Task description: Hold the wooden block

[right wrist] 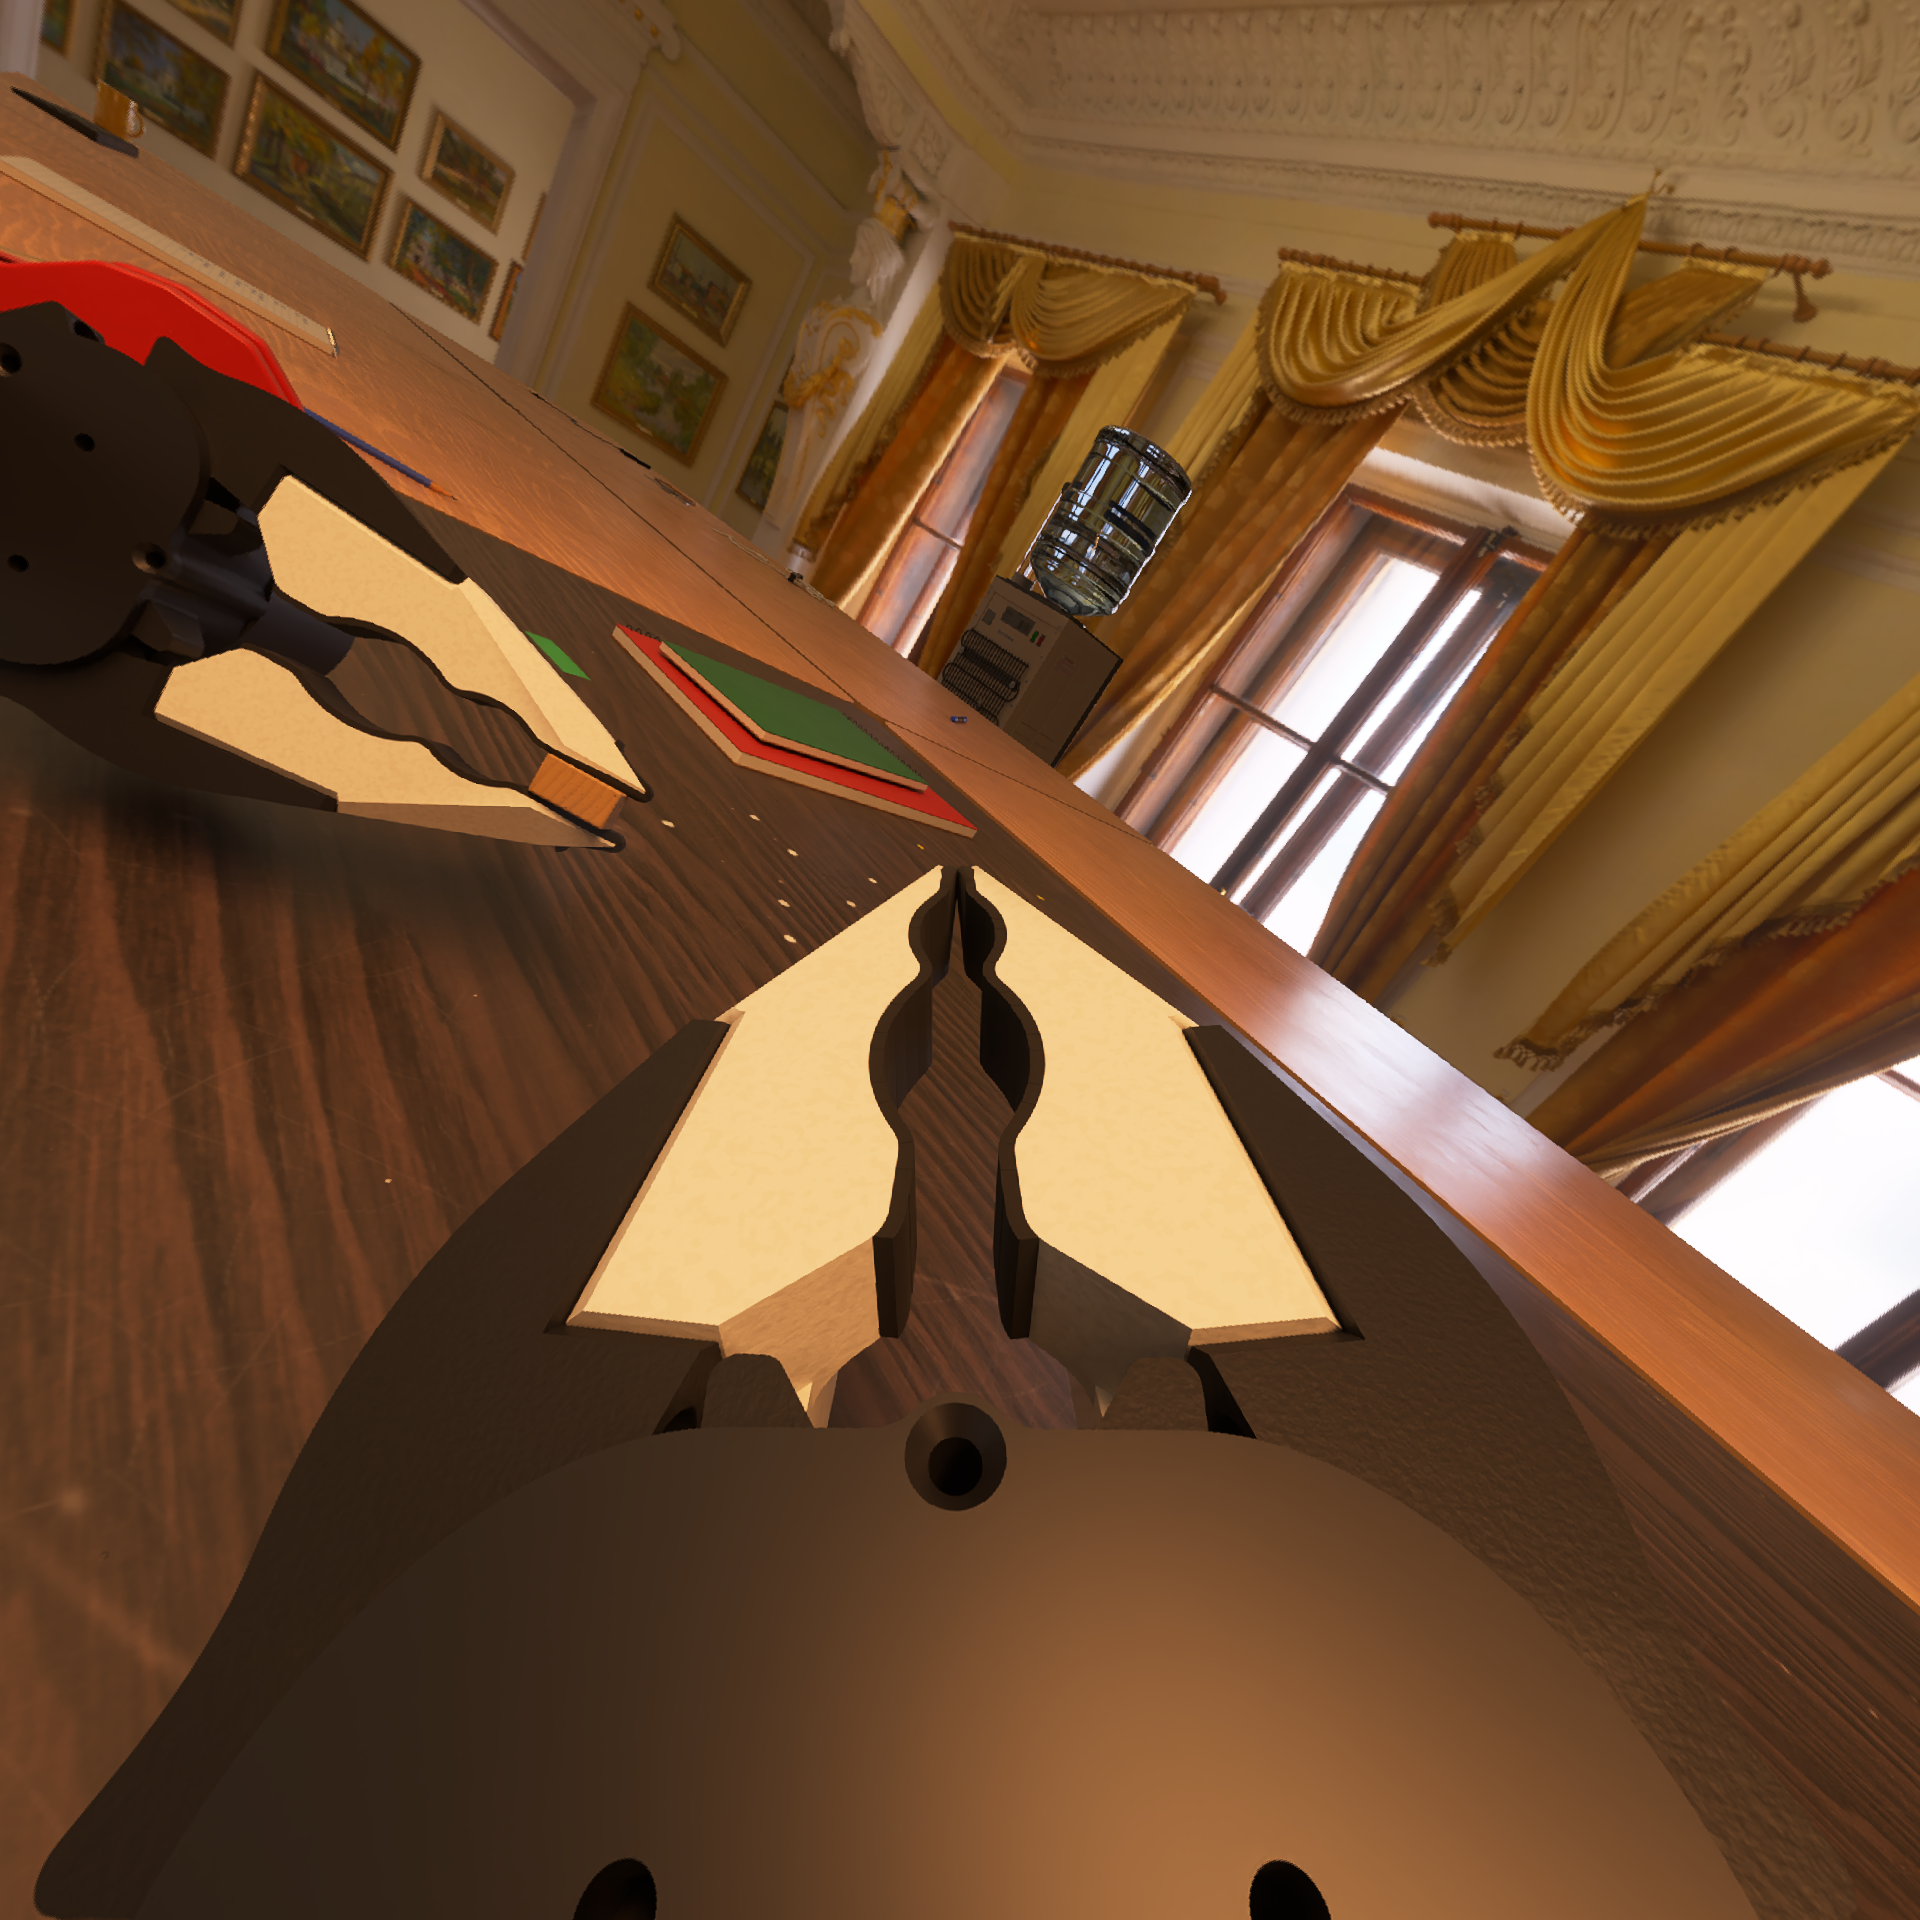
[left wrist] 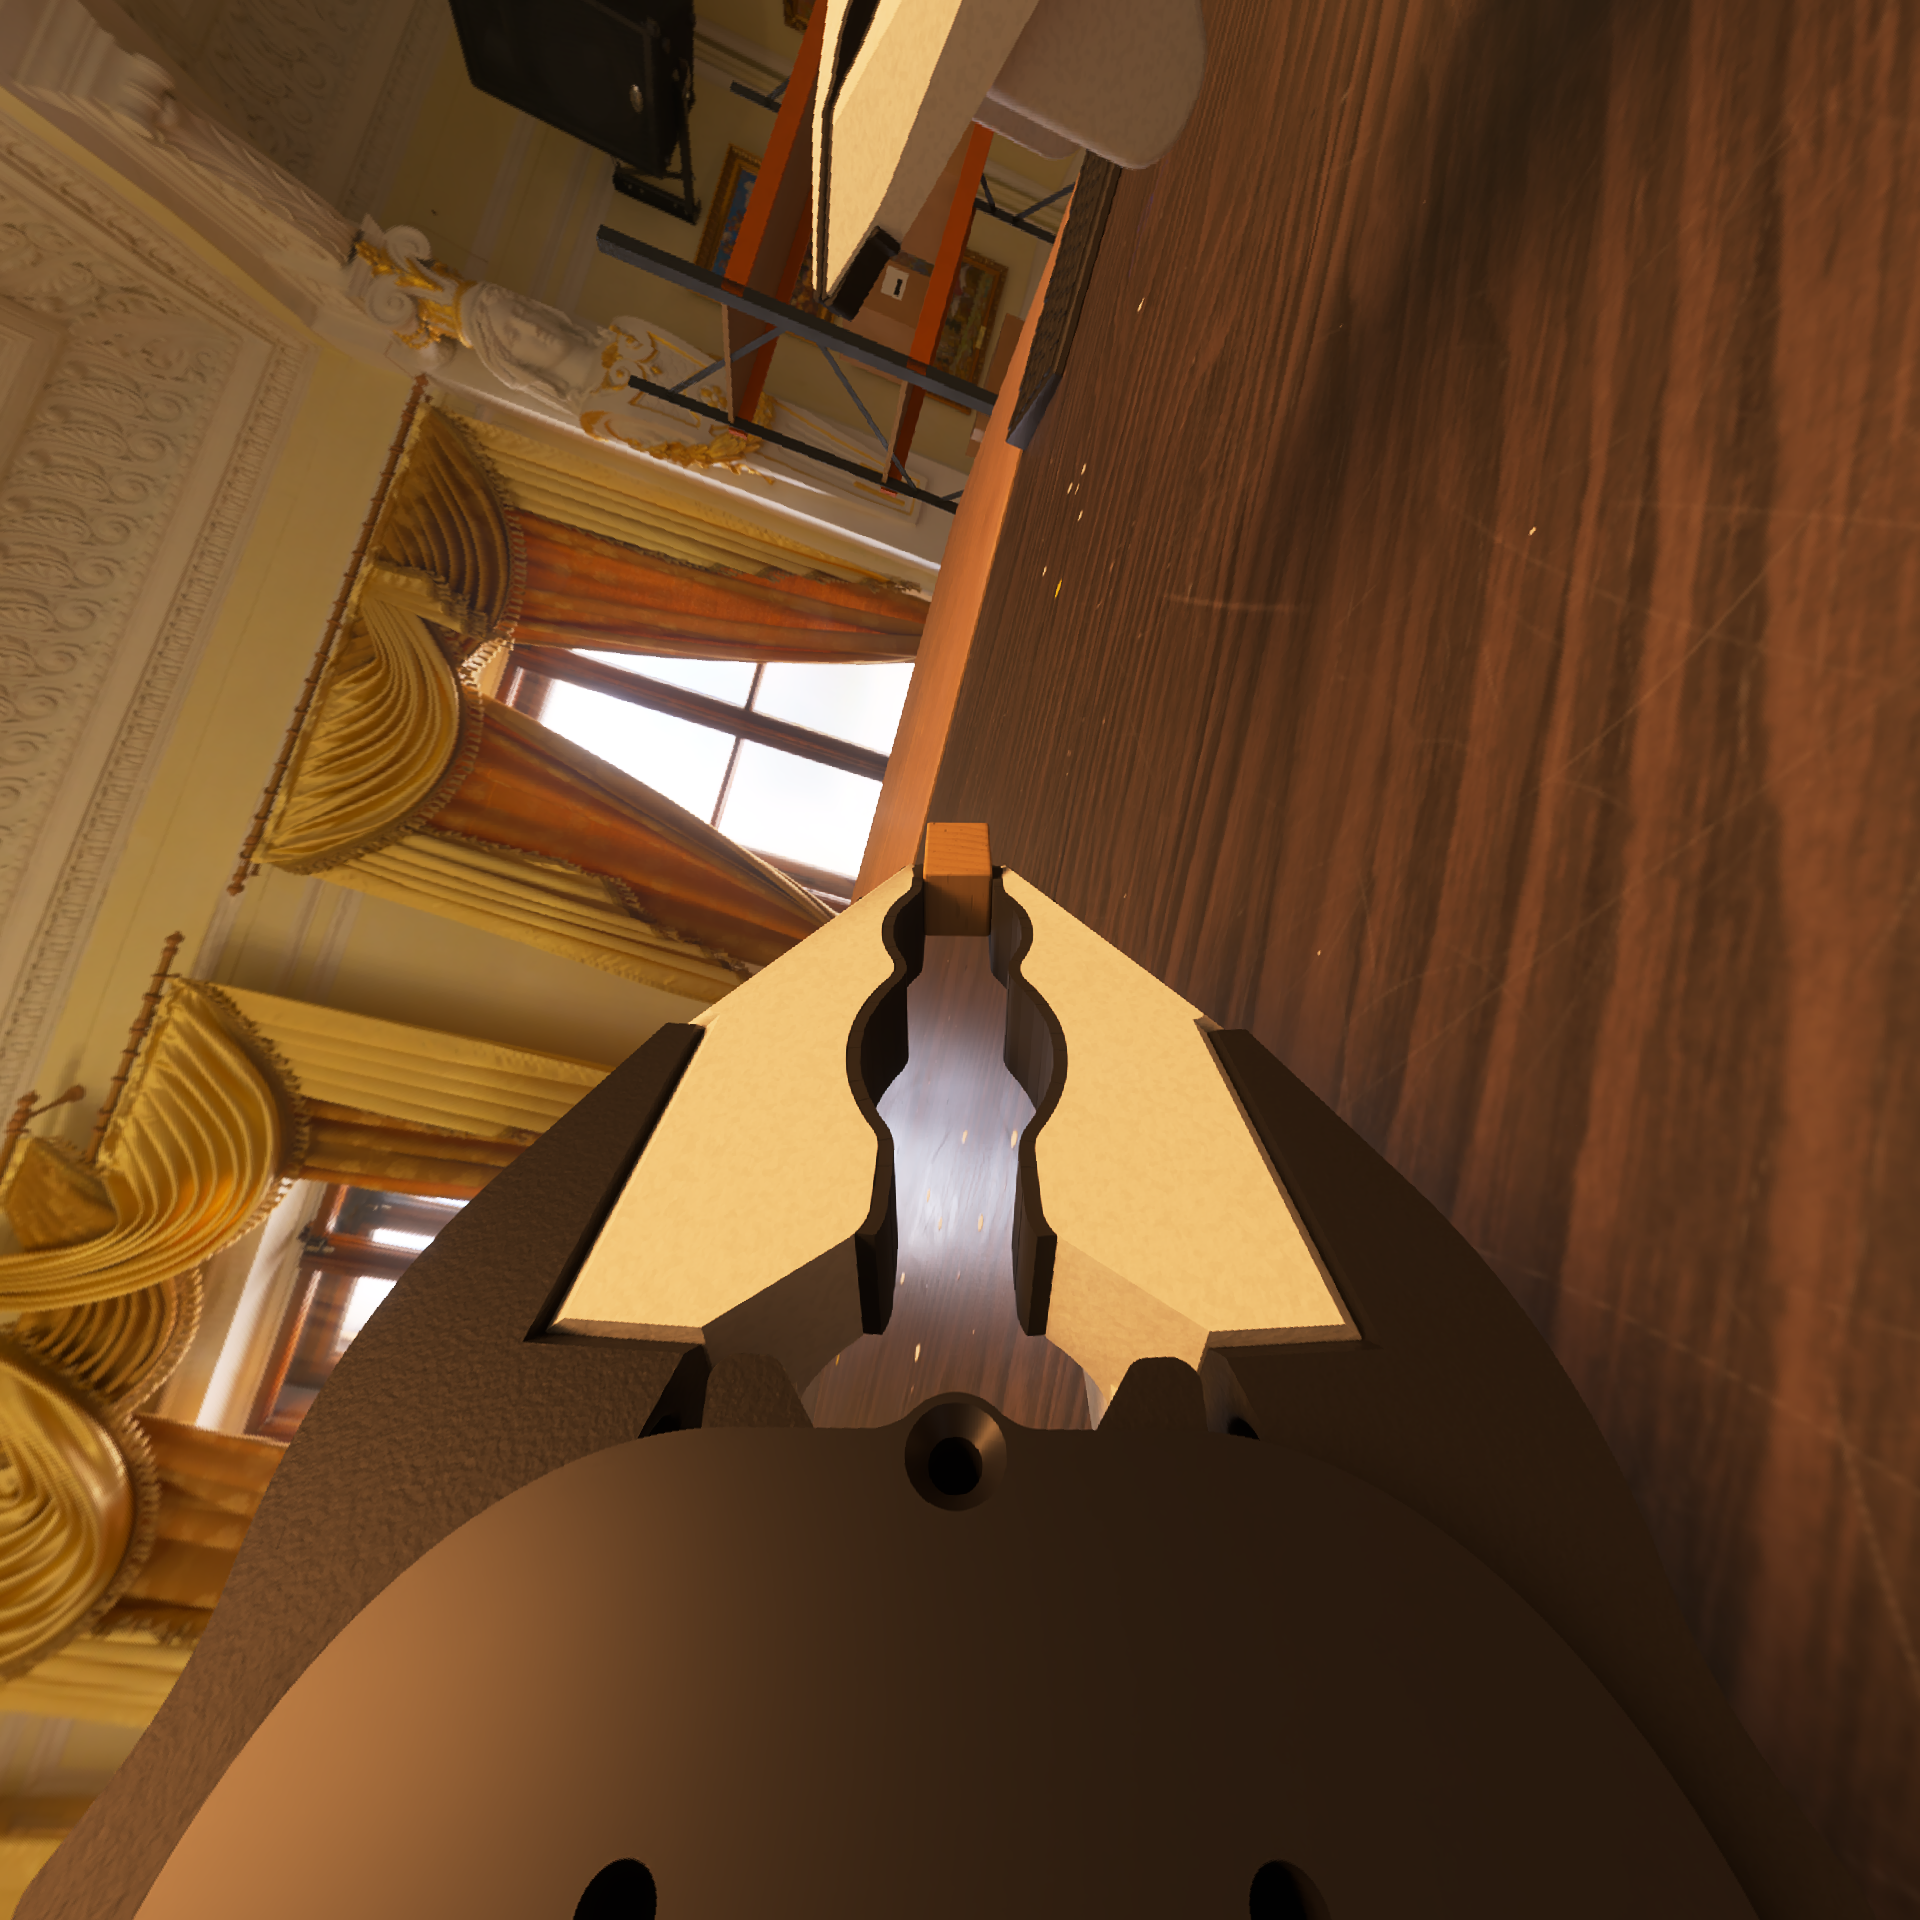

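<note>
Left claw [left wrist: 956, 883] clamped on wooden block [left wrist: 956, 881], right claw [right wrist: 956, 878] closed empty, red-green boards [right wrist: 800, 732] beyond.

Orange-tan wooden block [left wrist: 956, 883], cream-and-dark-brown tool [left wrist: 956, 878], dark streaky-grained table [left wrist: 1455, 727], red and green boards [right wrist: 800, 727]

table [right wrist: 312, 1091]: dark wood | green board [right wrist: 800, 717] on red board [right wrist: 914, 805] | water dispenser [right wrist: 1049, 634] beyond

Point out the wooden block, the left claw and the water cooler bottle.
wooden block [left wrist: 956, 881]: left wrist view, on its near face between the fingertips.
left claw [right wrist: 590, 808]: right wrist view, midway between its fingertips, shut on the block.
water cooler bottle [right wrist: 1112, 520]: right wrist view, on the clear bottle's middle.
</note>
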Tool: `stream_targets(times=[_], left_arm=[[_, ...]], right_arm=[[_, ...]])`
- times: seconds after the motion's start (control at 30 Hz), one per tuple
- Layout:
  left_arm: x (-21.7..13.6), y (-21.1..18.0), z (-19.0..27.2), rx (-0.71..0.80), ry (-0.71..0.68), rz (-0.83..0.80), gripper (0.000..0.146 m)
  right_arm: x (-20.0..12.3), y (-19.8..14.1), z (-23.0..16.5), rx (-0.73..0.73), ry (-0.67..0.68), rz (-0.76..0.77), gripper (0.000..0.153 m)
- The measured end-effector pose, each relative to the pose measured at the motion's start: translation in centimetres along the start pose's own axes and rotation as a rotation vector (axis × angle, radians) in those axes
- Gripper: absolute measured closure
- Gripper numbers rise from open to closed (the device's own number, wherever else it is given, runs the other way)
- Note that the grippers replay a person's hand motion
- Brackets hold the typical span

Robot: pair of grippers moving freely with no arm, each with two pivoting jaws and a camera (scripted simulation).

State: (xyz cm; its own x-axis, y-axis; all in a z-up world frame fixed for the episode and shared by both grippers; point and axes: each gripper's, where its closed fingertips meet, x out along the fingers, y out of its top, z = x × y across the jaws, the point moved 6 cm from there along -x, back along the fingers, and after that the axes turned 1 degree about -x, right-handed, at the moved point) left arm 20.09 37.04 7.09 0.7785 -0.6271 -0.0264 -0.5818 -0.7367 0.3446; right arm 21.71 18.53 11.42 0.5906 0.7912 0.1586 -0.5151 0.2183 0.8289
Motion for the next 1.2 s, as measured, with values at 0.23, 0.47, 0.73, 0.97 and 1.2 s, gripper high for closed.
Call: stream_targets(times=[0.23,0.47,0.73,0.97,1.2], left_arm=[[0.00,0.03,0.03,0.004,-0.002,0.000,0.135],[-0.01,0.06,0.06,0.008,-0.002,0.001,0.135],[0.00,0.04,0.02,0.010,0.002,-0.004,0.135],[0.01,0.05,0.08,0.011,-0.002,-0.003,0.135],[0.01,0.02,0.10,0.010,-0.003,-0.004,0.135]], right_arm=[[-0.01,0.02,-0.01,-0.001,0.001,0.001,0.153],[0.00,0.04,0.00,-0.002,-0.001,0.002,0.153],[0.00,0.01,0.26,0.016,-0.016,-0.002,0.153],[0.01,-0.21,0.72,0.044,-0.040,-0.009,0.153],[0.05,-0.24,0.66,0.041,-0.040,-0.009,0.153]])
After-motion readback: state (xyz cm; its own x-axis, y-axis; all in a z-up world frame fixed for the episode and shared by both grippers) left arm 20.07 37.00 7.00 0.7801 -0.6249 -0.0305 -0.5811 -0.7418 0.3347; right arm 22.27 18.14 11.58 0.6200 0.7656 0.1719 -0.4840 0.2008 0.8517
